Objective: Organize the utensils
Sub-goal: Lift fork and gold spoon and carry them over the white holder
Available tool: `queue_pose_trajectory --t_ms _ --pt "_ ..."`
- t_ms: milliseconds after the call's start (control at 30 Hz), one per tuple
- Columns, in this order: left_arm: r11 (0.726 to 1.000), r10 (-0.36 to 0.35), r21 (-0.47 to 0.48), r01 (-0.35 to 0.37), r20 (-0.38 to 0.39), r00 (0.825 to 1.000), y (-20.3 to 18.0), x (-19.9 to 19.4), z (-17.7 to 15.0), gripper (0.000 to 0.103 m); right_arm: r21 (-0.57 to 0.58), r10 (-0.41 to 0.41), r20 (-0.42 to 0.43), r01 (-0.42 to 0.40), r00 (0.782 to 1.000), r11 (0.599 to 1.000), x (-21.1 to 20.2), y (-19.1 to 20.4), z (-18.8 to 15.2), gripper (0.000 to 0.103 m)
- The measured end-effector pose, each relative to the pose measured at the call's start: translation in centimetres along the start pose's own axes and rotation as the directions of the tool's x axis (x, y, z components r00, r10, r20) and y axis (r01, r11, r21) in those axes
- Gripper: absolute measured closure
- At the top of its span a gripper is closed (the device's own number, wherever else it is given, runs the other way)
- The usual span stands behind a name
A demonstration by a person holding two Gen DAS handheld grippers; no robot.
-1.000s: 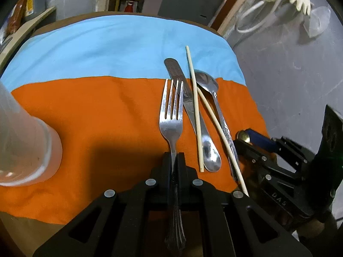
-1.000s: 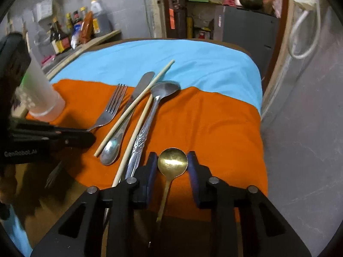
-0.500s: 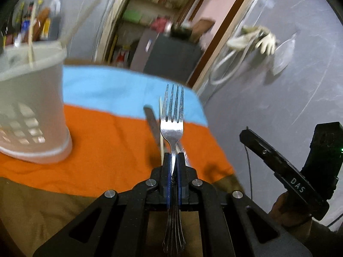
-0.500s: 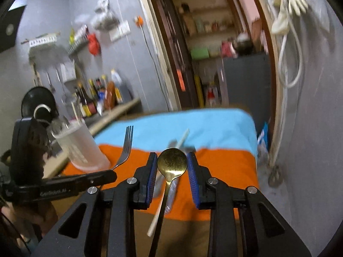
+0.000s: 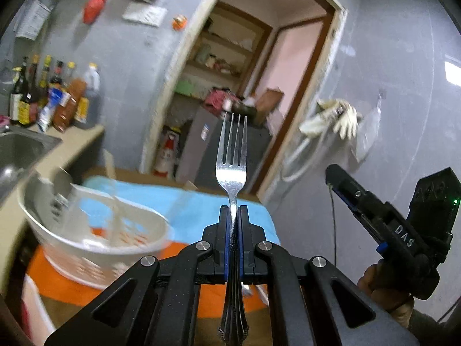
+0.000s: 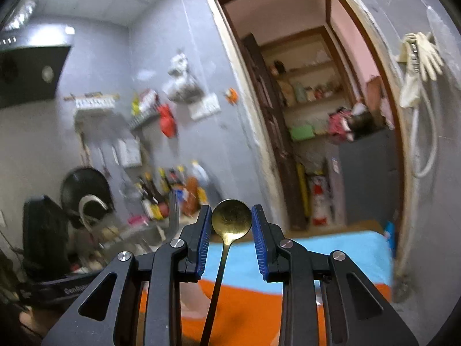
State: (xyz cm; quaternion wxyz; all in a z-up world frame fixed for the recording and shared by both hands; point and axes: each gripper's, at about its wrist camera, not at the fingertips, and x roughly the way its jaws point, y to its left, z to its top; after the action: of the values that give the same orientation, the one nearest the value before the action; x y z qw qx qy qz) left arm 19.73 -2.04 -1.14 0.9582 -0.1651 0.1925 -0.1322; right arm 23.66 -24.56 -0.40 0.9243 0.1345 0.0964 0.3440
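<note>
left tool (image 5: 233,216) clamped on fork (image 5: 232,155), right tool (image 6: 230,225) pads pinching gold spoon (image 6: 231,221) bowl

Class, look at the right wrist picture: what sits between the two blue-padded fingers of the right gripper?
In the right wrist view, the round bowl of a gold spoon sits between the fingers of the right gripper.

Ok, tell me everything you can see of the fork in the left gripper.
The fork is shiny silver metal with four straight tines pointing up and a decorated handle end hanging below the fingers. It stands upright, lifted off the table, clamped at its neck between the blue pads of the left gripper. Nothing else touches it. The white basket sits lower left.
</note>
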Motion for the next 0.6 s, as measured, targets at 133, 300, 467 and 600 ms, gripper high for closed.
queue_pose_trajectory --t_ms 133,300,467,600 --pt "0.998 0.036 -0.062 -0.031 0.070 0.997 4.2 -2.2 2.6 0.101 0.024 0.066 0.077 -0.068 0.995 0.997 2.5 2.7 1.1 0.077" --pt "0.993 0.057 -0.109 -0.040 0.153 0.987 9.7 -3.7 5.1 0.101 0.032 0.107 0.161 -0.114 0.981 0.993 6.2 6.3 1.7 0.077" --pt "0.987 0.062 -0.159 -0.030 0.202 0.977 14.7 -3.8 6.7 0.101 0.037 0.076 0.192 -0.085 0.979 0.996 8.6 7.9 1.2 0.077" --pt "0.983 0.059 -0.182 -0.013 0.252 0.966 17.3 -3.4 7.0 0.101 -0.008 0.025 0.198 -0.024 0.980 1.000 10.6 8.9 0.0 0.077"
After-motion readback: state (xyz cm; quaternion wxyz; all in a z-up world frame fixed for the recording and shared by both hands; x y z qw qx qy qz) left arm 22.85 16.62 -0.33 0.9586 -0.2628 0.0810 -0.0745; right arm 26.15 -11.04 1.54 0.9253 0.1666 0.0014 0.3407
